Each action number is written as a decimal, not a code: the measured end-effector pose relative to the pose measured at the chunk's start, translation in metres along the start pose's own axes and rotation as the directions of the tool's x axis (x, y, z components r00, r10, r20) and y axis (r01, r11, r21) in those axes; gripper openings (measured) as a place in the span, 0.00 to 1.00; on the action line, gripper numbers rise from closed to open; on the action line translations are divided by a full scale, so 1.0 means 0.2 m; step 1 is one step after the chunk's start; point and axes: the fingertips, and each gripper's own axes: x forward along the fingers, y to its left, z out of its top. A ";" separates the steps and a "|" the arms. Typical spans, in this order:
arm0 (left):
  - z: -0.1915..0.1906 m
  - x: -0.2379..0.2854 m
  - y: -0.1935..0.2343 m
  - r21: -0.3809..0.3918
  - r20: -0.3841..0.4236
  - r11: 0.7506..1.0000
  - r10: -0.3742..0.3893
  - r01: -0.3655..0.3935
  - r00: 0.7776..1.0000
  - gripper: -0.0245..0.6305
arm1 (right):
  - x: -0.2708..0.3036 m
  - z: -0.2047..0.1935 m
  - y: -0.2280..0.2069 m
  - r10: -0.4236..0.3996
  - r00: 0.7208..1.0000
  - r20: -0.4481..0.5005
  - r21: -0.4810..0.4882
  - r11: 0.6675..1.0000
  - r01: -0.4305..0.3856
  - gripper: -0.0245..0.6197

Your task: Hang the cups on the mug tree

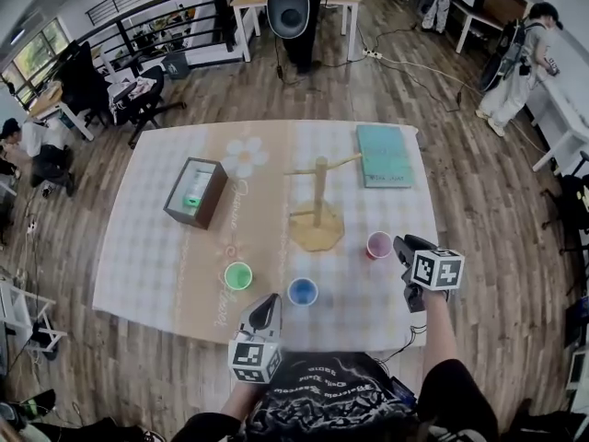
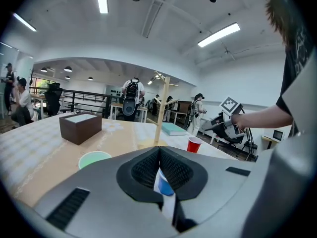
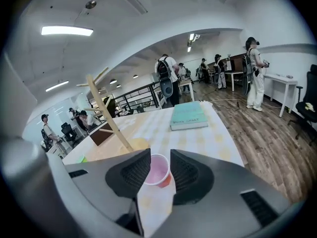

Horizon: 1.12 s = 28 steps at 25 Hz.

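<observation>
On the table, head view: the mug tree is seen upright near the centre. A green cup, a blue cup and a red cup are stood on the table in front of the tree, apart from one another. A brown box is noted to the tree's left and a teal book behind it to the right. The left gripper is held just beside the blue cup, the right gripper just beside the red cup.

Left gripper view: the jaws are seen closed together at the tips, with nothing gripped. The blue cup is glimpsed past them.

Right gripper view: the jaws are held apart. The red cup is framed in the gap, standing on the table. Contact with the pads cannot be confirmed.
</observation>
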 end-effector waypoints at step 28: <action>-0.03 -0.04 0.05 -0.011 -0.009 0.994 0.111 -0.111 0.994 0.07 | 0.32 -0.18 -0.06 0.110 0.931 -0.349 -0.038 0.991 -0.131 0.09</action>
